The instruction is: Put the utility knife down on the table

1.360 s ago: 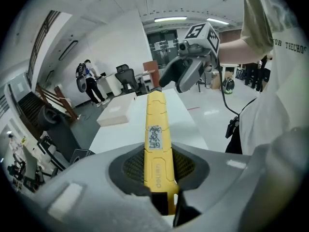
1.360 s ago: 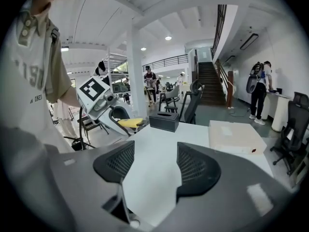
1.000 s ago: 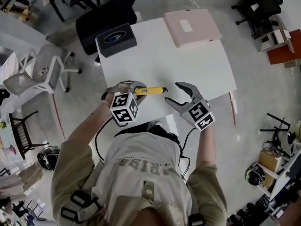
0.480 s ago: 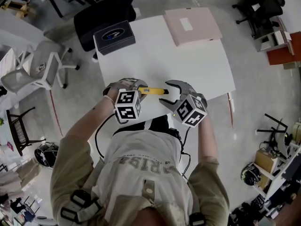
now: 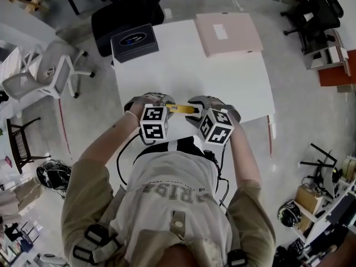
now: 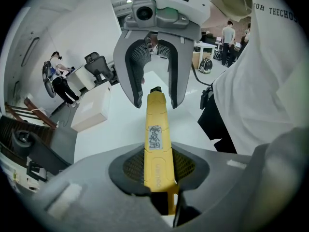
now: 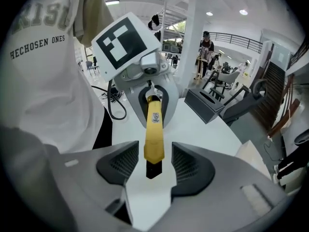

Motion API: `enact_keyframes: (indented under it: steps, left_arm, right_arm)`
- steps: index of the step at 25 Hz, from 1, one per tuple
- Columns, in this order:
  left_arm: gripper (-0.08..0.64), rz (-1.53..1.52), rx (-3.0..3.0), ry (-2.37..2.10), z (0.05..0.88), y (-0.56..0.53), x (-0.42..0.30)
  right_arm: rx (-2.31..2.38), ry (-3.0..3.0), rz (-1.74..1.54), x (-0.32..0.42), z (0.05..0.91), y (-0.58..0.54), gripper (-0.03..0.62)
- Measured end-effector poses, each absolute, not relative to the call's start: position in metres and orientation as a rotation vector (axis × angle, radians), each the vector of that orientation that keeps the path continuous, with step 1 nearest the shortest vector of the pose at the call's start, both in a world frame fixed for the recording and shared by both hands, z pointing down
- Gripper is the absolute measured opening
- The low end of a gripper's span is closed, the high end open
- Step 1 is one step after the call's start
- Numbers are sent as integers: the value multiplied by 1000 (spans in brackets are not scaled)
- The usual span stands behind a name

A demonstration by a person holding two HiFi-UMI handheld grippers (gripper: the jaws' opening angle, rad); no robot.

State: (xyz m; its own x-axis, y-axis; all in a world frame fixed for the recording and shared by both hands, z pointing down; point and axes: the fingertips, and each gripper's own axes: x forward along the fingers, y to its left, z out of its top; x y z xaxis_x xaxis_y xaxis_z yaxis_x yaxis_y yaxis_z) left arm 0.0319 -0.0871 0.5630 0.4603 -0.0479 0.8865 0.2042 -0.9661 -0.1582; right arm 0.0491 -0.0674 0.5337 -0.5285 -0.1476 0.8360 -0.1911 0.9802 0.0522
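While clamped, slim yellow plastic utility knife [image 5: 181, 108]: level, over near edge of white rectangular table [image 5: 222, 77].
Left gripper [image 6: 157, 169]: pinched narrow on the handle.
Right gripper [image 7: 152, 164]: swung in; jaws closing round free tip, pads not touching.
Meaning: probable handover; set-down pending.

White rectangular table [image 5: 239, 88], near edge: slim yellow utility knife [image 5: 182, 109] spans both grippers | left gripper [image 5: 166, 104] clamps one end | right gripper [image 5: 193, 109] jaws closing around other end | far corners: black rectangular box [image 5: 133, 40], flat pink box [image 5: 228, 33]
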Motion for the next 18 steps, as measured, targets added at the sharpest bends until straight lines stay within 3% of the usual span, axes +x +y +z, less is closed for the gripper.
enact_keyframes:
  steps: [18]
  left_arm:
    - [95, -1608, -2491, -247, 583, -74, 64]
  right_arm:
    - [70, -2064, 52, 70, 567, -56, 161]
